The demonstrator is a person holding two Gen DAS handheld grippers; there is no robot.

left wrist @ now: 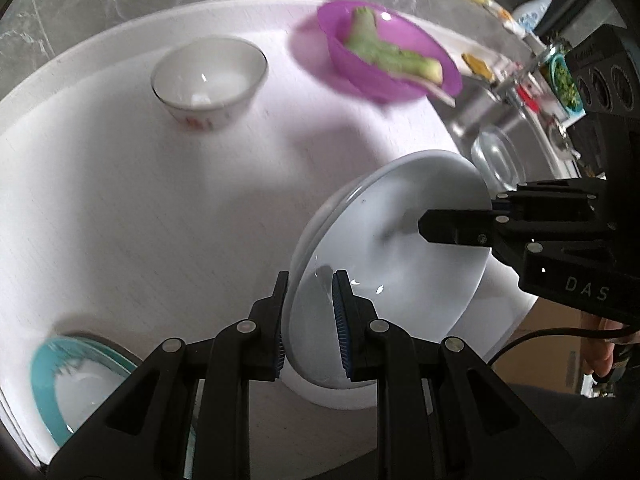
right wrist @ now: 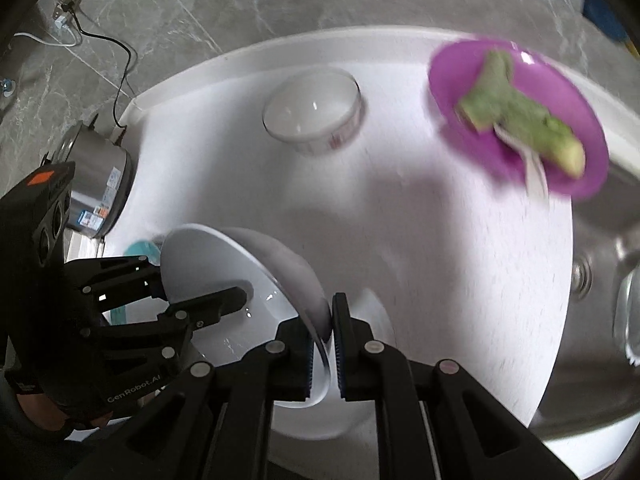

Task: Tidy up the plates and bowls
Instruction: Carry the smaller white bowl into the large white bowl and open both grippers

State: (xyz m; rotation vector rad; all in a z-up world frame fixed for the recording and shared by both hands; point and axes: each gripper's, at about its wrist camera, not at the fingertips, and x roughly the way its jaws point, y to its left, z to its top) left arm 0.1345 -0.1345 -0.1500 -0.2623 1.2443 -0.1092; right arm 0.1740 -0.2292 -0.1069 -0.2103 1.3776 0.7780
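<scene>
White tabletop (left wrist: 120,220), broad and mostly bare, taken here as the landmark. Off its edge on the right claw's side, a steel sink (right wrist: 600,280) with a clear glass bowl (left wrist: 496,156) in it; off the opposite edge, a steel cooker pot (right wrist: 100,184).

Above the tabletop's near part, a white plate (left wrist: 400,240), tilted up on edge and carried clear of the surface, gripped from two sides. Left claw (left wrist: 308,320) closed narrow on the plate's near rim, pads pressing either face. Right claw (right wrist: 330,344) likewise pinched tight on the opposite rim. Seemingly in transit across the tabletop, judging by the blur.

Toward the tabletop's far corner on the sink side, a purple bowl (left wrist: 392,56) holding a piece of green vegetable (left wrist: 392,56) and what looks like a spoon. Near the tabletop's far middle, a small white bowl (left wrist: 208,80) with red marks, upright, empty. At the tabletop's near edge on the left claw's side, a teal-rimmed plate (left wrist: 80,384), partly hidden, seemingly atop another plate.

Progress, as a judgement: early to middling. One plate in hand, probably bound for the teal-rimmed stack. Left to do: setting it down, then gathering both bowls; purple bowl's contents likely an obstacle to stacking.
</scene>
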